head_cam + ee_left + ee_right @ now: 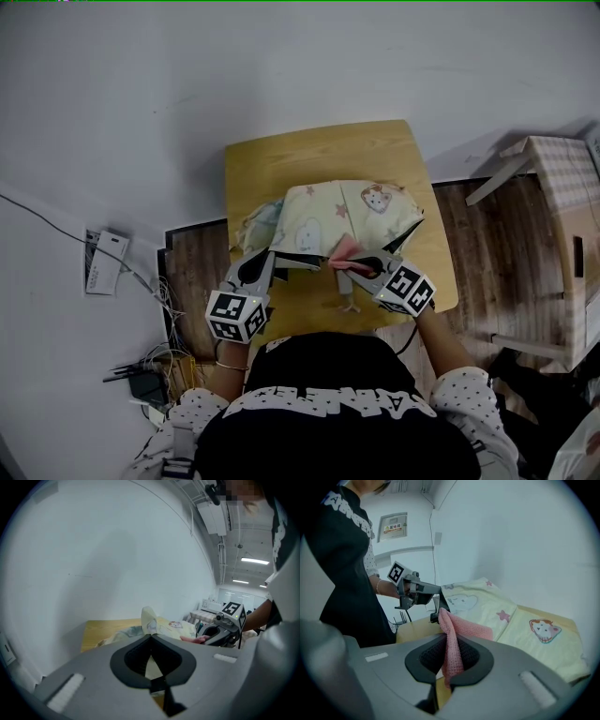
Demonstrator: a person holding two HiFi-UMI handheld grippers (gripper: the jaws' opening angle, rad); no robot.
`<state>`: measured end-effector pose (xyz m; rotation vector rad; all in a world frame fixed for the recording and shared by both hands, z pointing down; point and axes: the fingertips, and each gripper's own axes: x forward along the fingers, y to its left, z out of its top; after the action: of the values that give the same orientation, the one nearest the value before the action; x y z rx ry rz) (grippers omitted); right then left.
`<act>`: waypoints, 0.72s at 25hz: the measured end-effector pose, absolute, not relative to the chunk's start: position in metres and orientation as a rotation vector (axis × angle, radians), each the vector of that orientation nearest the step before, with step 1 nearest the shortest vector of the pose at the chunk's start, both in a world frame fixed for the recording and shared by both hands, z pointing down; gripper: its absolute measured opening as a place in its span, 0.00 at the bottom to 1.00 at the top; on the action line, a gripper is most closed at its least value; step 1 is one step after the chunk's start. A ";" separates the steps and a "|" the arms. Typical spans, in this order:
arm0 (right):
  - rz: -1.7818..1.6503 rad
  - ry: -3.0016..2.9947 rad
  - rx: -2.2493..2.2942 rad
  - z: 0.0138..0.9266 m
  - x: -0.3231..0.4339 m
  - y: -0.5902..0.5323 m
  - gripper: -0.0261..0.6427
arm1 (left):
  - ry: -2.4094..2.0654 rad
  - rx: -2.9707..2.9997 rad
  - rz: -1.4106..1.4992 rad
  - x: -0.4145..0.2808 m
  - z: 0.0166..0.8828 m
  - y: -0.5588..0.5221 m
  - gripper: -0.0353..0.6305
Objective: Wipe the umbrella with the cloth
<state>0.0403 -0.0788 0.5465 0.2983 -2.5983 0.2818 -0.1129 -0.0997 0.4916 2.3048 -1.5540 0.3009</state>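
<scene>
A pale yellow umbrella [347,211] with cartoon prints lies folded loosely on a small wooden table [309,155]. My left gripper [272,255] is shut on the umbrella's near left edge, and in the left gripper view a fold of the fabric [149,620] rises from between its tips. My right gripper [349,265] is shut on a pink cloth [344,248], which rests against the umbrella's near side. In the right gripper view the cloth [461,627] hangs down through the jaws, with the umbrella canopy [520,620] just beyond and the left gripper [436,603] to the left.
A light wooden stool or box [562,206] stands to the right of the table. A white power strip [105,262] and tangled cables [150,375] lie on the floor at the left. A white wall runs behind the table.
</scene>
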 end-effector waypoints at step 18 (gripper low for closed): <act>0.018 -2.564 1.079 0.471 0.116 -0.245 0.09 | -1.613 2.242 0.300 -0.118 0.495 -0.100 0.06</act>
<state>0.1161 -0.2453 0.4713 1.0788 -2.5636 0.0177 -0.1184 -0.1003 0.4949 2.2424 -1.6134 0.2998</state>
